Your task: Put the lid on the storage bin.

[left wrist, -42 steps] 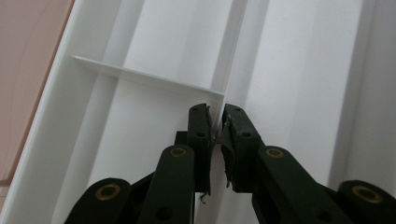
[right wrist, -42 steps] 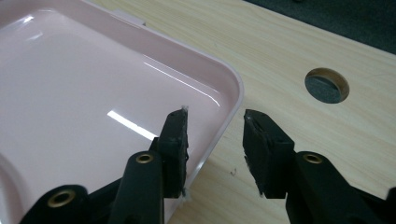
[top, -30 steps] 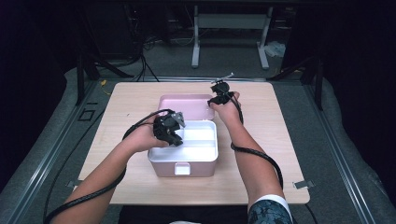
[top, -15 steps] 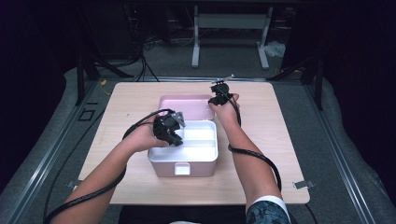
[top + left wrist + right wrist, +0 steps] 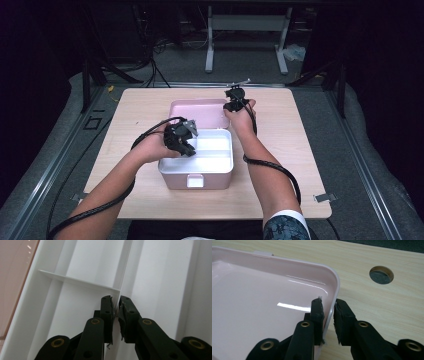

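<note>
Trouble, if it comes, starts at the lid (image 5: 269, 302) — the right gripper (image 5: 328, 306) has its jaws astride the pink rim near a rounded corner, one jaw inside and one outside, and they have just been closing on that thin edge; the pads look to be touching it or very nearly. The bite is shallow and close to the corner, so I reckon a quick swing could let the glossy plastic slip out and the lid drop back flat on the table (image 5: 295, 150). The left gripper (image 5: 115, 305) is pinched tight on the white divider (image 5: 115, 291) inside the tray (image 5: 82, 262) of the pink box (image 5: 196, 174), which sits at the middle of the table with its lid lying open behind it. If that hand lifts while the other pulls, I'd expect the tray to come up out of the box or the divider to flex — and if the lid swings over while those jaws are down inside, it would come down on them. Counting up: one box, one lid, one white tray, two grippers, and one round hole (image 5: 381, 274) in the tabletop beside the lid.
</note>
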Demonstrator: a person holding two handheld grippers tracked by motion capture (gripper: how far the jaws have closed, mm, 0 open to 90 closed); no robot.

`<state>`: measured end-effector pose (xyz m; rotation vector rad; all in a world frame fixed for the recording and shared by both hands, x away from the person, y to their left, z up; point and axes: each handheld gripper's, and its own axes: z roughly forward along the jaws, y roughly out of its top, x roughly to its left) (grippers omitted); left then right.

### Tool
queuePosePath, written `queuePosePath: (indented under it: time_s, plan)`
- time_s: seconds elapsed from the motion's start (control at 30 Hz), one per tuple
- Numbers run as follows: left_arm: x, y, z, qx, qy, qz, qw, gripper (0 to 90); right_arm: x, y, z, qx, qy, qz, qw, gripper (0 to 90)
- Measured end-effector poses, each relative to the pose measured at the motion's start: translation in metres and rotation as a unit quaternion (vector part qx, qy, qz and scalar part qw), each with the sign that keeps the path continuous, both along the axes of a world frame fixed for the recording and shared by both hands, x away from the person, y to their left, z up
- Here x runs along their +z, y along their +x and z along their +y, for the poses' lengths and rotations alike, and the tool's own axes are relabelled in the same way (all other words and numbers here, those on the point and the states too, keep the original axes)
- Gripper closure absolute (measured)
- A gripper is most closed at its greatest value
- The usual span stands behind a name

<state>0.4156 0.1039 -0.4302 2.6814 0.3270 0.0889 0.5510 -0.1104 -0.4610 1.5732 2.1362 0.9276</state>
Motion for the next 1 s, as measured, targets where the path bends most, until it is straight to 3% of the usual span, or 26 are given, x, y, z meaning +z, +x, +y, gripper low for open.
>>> queuePosePath:
  time_s: [0.17, 0.27, 0.37, 0.57, 0.77, 1.0]
  plan:
    - [0.0, 0.0, 0.0, -0.001, -0.002, 0.0, 1.0, 81.5, 0.01, -0.005, -0.001, -0.002, 0.002, -0.017, 0.9999, 79.8]
    - [0.0, 0.0, 0.001, -0.002, -0.003, 0.0, 1.0, 81.5, 0.017, -0.01, -0.001, -0.005, 0.0, -0.042, 0.9991, 80.5]
    - [0.0, 0.0, 0.001, -0.002, -0.003, -0.001, 1.0, 81.5, 0.027, -0.016, -0.005, 0.005, 0.012, -0.047, 0.9988, 81.4]
    - [0.0, -0.001, 0.0, -0.007, -0.002, 0.0, 1.0, 81.5, 0.047, -0.036, -0.011, 0.003, 0.026, -0.085, 0.996, 83.5]
    - [0.001, -0.002, -0.002, -0.005, 0.008, -0.005, 0.9999, 81.4, 0.071, -0.067, -0.019, 0.028, 0.044, -0.121, 0.9913, 85.5]
    - [0.001, -0.004, -0.003, -0.003, 0.013, -0.01, 0.9999, 81.2, 0.081, -0.106, -0.025, 0.051, 0.05, -0.169, 0.9831, 86.9]
